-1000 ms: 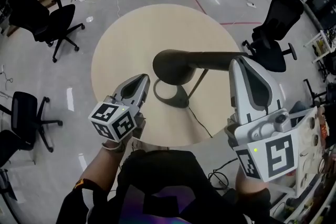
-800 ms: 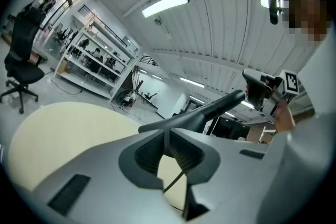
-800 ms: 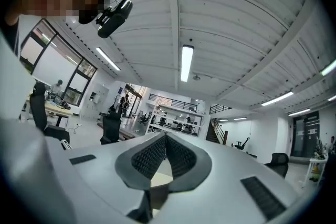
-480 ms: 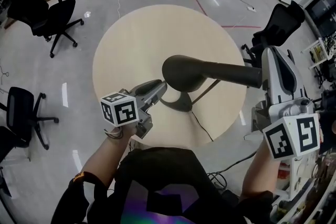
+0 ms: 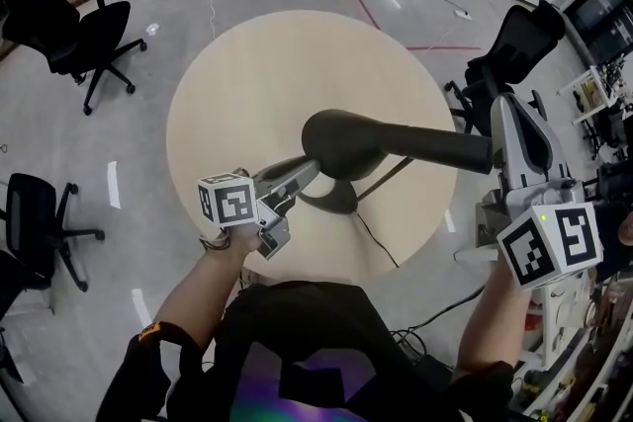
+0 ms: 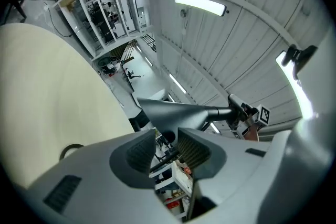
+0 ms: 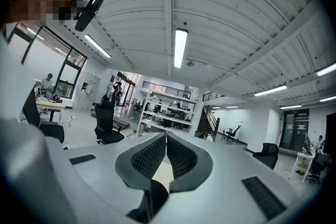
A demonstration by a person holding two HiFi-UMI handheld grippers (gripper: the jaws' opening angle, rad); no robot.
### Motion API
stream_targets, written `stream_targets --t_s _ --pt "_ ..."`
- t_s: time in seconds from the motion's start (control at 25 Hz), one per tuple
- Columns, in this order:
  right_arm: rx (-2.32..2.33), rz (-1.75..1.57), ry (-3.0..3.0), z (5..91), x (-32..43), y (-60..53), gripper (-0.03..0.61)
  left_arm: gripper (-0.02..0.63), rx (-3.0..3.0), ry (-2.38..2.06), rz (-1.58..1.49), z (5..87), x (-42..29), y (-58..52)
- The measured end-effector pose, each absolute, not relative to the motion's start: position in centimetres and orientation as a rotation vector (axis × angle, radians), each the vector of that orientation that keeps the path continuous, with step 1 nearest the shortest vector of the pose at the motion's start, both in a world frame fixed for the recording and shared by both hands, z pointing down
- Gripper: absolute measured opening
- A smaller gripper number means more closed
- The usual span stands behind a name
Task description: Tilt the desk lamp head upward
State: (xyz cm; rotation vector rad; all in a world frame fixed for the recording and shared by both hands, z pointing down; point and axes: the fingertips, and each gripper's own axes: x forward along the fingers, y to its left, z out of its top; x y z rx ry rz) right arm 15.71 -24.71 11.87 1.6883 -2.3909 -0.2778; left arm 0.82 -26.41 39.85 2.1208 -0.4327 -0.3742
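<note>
A dark desk lamp stands on the round beige table [image 5: 237, 84]. Its head [image 5: 341, 141] runs into a long tube that reaches right, above the ring base [image 5: 331, 201]. My left gripper [image 5: 309, 166] sits just below the head's near left side, and its jaws are opening. In the left gripper view the lamp head [image 6: 170, 113] lies beyond the left gripper [image 6: 166, 136], with nothing between the pads. My right gripper [image 5: 509, 106] stands upright at the tube's right end. Seen in its own view, the right gripper [image 7: 166, 138] is shut with nothing visible between the pads.
The lamp's cord [image 5: 378, 240] trails off the table's near edge. Black office chairs stand at the far left [image 5: 84, 35], the near left [image 5: 35, 222] and the far right [image 5: 514, 49]. Cluttered shelving [image 5: 593, 94] fills the right side.
My left gripper has moved forward and right, up under the lamp head, and its jaws have parted. My right gripper has drawn away to the right, to the tube's end.
</note>
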Motion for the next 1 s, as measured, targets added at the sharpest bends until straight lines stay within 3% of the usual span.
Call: stream_targets --t_s 0.6,1.0 --pt "1.709 -0.201 -2.354 14.0 17.3 -24.6 0.011 0.161 2.184 -0.461 -0.349 38.8 0.7 -27.0" --pt "1.802 -0.118 -2.344 16.4 19.0 -22.9 0.011 0.149 2.35 -0.555 -0.346 33.9 -2.0 -29.2"
